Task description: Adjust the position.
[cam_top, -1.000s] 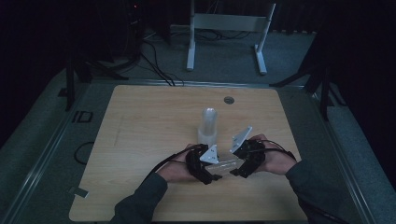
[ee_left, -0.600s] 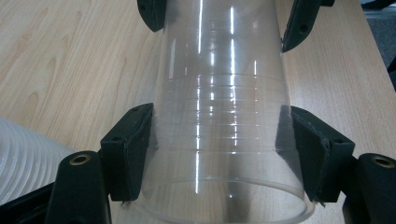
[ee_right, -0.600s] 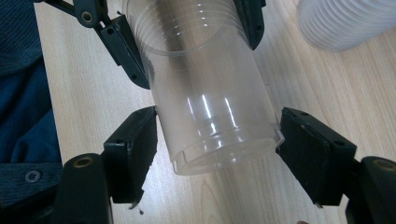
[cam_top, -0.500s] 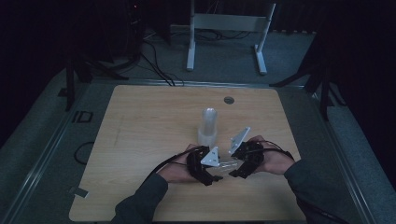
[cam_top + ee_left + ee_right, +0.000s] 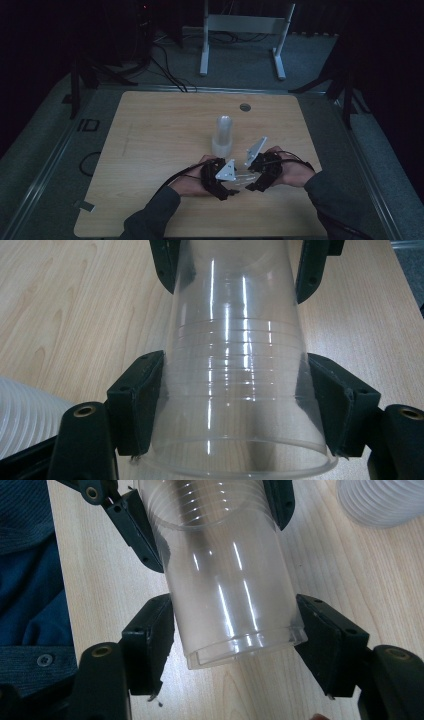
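We hold one clear cup (image 5: 244,178) lying low and centre in the high view, left gripper (image 5: 235,390) fingers clamping its rim end, right gripper (image 5: 235,630) fingers its base. Next, probably pull apart or carry it to the stack (image 5: 223,136).

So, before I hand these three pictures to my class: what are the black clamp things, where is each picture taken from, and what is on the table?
A person sits at a wooden table, holding a hand-held two-jaw clamp in each hand. The high view looks down from above: the left gripper and right gripper meet near the table's front edge. The other two pictures come from cameras riding on the grippers, looking along their black jaws. Between them lies a clear plastic cup. The left gripper's jaws press its wide rim end, and the right gripper's jaws press its base end. Farther back stands a white stack of cups, upside down.
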Available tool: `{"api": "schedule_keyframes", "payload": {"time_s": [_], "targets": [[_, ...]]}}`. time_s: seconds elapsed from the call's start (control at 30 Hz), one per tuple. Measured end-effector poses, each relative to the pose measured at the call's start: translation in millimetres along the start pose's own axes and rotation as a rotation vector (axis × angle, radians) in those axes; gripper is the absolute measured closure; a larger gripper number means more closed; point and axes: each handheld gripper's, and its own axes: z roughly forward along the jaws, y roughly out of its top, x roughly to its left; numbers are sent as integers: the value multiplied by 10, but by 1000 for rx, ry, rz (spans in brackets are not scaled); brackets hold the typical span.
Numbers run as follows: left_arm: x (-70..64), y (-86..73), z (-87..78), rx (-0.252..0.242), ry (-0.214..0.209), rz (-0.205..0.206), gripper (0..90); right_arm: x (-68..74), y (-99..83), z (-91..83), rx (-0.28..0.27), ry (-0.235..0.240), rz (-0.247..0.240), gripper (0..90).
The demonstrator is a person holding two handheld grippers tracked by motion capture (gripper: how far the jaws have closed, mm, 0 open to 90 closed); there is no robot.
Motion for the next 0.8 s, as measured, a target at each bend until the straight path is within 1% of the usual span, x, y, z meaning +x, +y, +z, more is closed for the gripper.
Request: {"api": "schedule_keyframes", "payload": {"time_s": [0.17,0.2,0.33,0.4,0.43,0.47,0.5,0.53,0.6,0.63,0.67,0.7,0.77,0.8], "targets": [[2,-5,11,5,-9,-5,275,5,-14,5,8,8,1,404],[10,-4,10,4,-8,-12,276,7,-15,8,6,8,-8,410],[13,0,5,0,-5,-13,272,12,-15,9,4,3,-9,412],[13,2,5,0,-1,-17,246,10,-15,1,-2,2,-3,413],[18,9,6,3,3,-30,233,8,-14,-4,-3,-2,-4,414],[18,9,6,3,3,-30,224,8,-14,-4,-3,-2,-4,414],[26,15,14,5,1,-55,203,6,-14,-8,-4,-3,-7,414],[34,16,16,6,2,-68,190,5,-15,-9,-3,-4,-8,414],[38,17,17,4,3,-75,173,5,-19,-11,-4,-6,-6,414],[48,19,14,1,12,-92,163,6,-30,-15,-3,-8,1,414],[60,19,8,-3,9,-104,159,4,-35,-14,-5,-11,2,414],[60,19,8,-3,9,-104,159,-3,-42,-14,-7,-14,1,414],[76,20,-6,-17,13,-131,152,-2,-51,-14,-7,-14,8,414],[94,17,-31,-39,7,-154,152,-10,-71,-13,-17,-21,11,414]]}}
